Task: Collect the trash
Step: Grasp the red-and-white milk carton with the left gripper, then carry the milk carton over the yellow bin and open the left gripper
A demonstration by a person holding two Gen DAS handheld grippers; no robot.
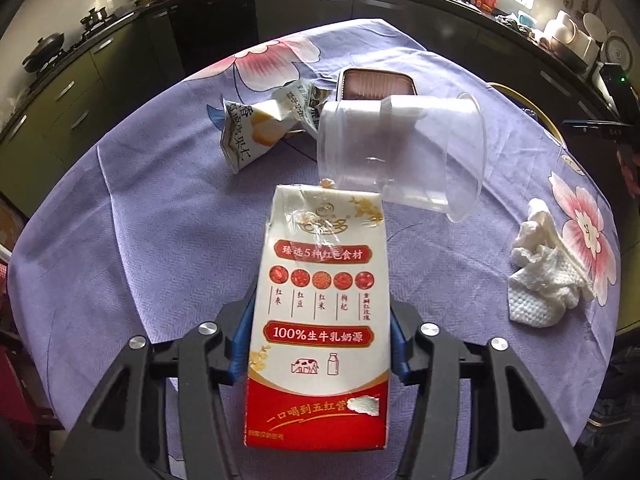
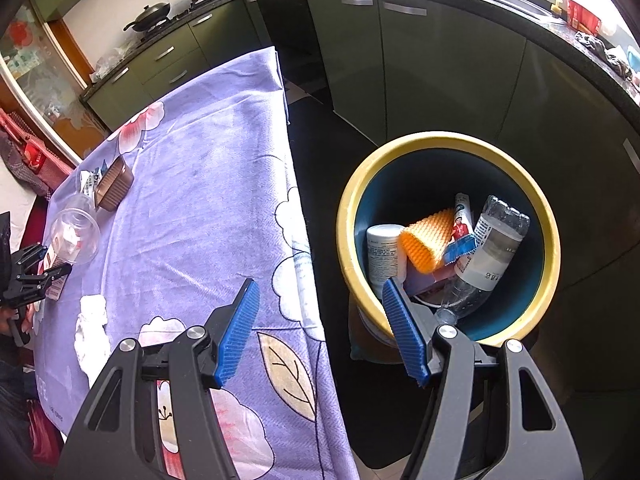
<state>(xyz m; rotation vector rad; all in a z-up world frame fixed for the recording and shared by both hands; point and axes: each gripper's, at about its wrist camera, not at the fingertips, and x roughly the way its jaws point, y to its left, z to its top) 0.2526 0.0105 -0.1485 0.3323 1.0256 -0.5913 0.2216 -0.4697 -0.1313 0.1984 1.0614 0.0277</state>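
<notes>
A white and red milk carton (image 1: 320, 300) lies lengthwise on the purple flowered tablecloth (image 1: 140, 240). My left gripper (image 1: 320, 308) is shut on it, a blue pad pressed to each long side. Just beyond it a clear plastic cup (image 1: 400, 152) lies on its side, with a crumpled snack wrapper (image 1: 256, 128) to its left. A crumpled white tissue (image 1: 548, 280) sits at the right. My right gripper (image 2: 320, 284) is open with nothing in it, hanging over the table's edge beside the yellow-rimmed trash bin (image 2: 448, 140).
A brown plastic tray (image 1: 376, 84) rests behind the cup. The bin holds a clear bottle (image 2: 492, 244), an orange ribbed cup (image 2: 426, 244) and a white can (image 2: 382, 252). Dark floor and green kitchen cabinets (image 2: 440, 60) surround the table.
</notes>
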